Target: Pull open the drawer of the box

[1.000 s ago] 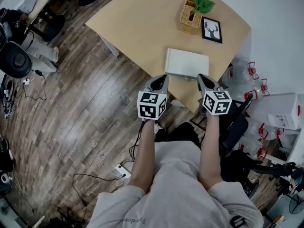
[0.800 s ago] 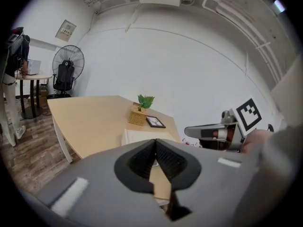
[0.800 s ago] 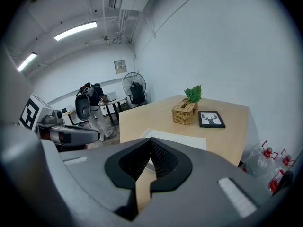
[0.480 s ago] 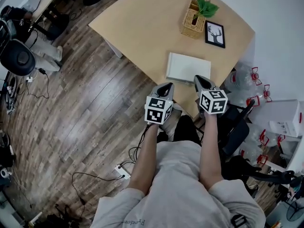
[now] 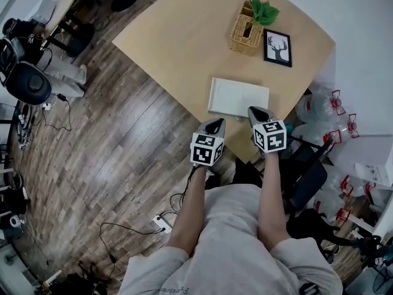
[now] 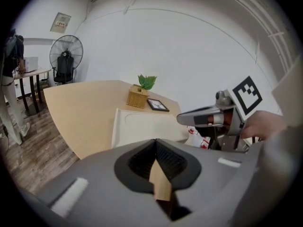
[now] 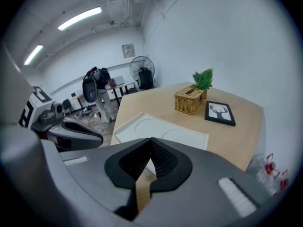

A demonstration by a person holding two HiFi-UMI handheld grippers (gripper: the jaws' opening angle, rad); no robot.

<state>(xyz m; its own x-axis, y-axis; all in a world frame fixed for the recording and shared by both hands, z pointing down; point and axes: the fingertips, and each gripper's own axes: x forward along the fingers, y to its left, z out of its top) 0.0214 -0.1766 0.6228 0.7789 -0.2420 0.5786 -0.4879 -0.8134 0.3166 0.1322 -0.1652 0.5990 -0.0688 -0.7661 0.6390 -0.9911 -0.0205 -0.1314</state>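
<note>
The box point(image 5: 238, 97) is flat and white and lies near the table's front edge; its lid shows two round impressions. No drawer front shows in any view. My left gripper point(image 5: 215, 123) hovers just off the table edge, short of the box's near left corner, shut on nothing. At the box's near right corner is my right gripper point(image 5: 255, 111), shut and empty as well. In the left gripper view the box point(image 6: 142, 126) lies beyond the closed jaws and the right gripper point(image 6: 182, 119) shows alongside. In the right gripper view the box point(image 7: 158, 129) lies straight ahead.
A wicker basket point(image 5: 247, 23) with a green plant and a framed deer picture point(image 5: 277, 48) stand behind the box on the wooden table point(image 5: 184, 35). Water jugs point(image 5: 319, 112) crowd the floor at right. Chairs and cables lie at far left.
My left gripper has drawn back from the box's near left corner toward the person. The right gripper stays by the near right corner. Both stay shut.
</note>
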